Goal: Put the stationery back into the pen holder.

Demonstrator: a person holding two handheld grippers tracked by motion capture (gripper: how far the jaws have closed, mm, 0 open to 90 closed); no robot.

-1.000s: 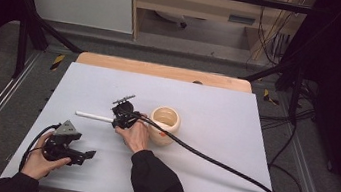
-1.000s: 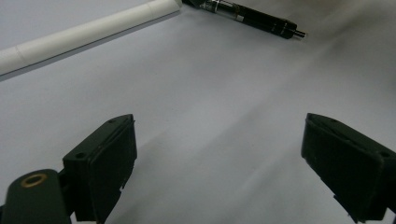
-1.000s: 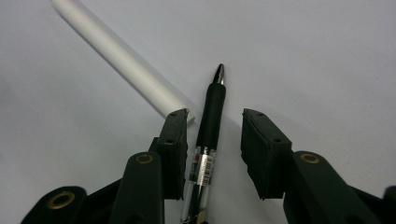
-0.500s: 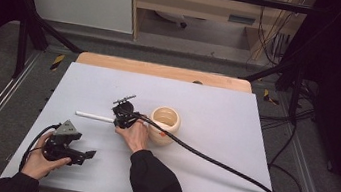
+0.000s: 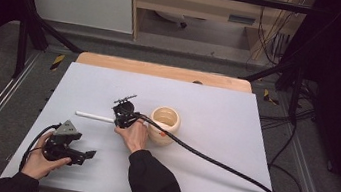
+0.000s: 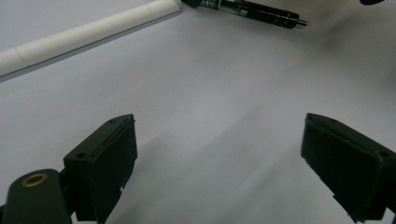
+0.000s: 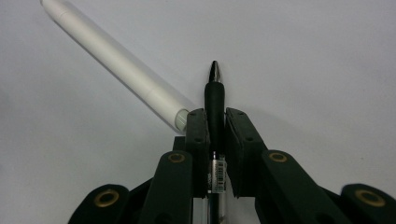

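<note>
White table (image 5: 231, 150): white tube (image 5: 94, 116), black pen (image 7: 215, 100), beige cup (image 5: 164, 124).

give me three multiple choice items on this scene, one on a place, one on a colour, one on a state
1. Where does the cream round ceramic cup stand?
A. beside the right hand
B. by the left hand
C. on the floor

2. What colour is the long plastic tube?
A. red
B. white
C. green

3. How is the right claw?
A. wide open
B. shut on nothing
C. shut on the black ballpoint pen

Key:
1 A, the high view shows the cup next to that hand.
2 B, it lies white on the grey table.
3 C, the right gripper view shows both pads pressed on the pen's barrel.
</note>
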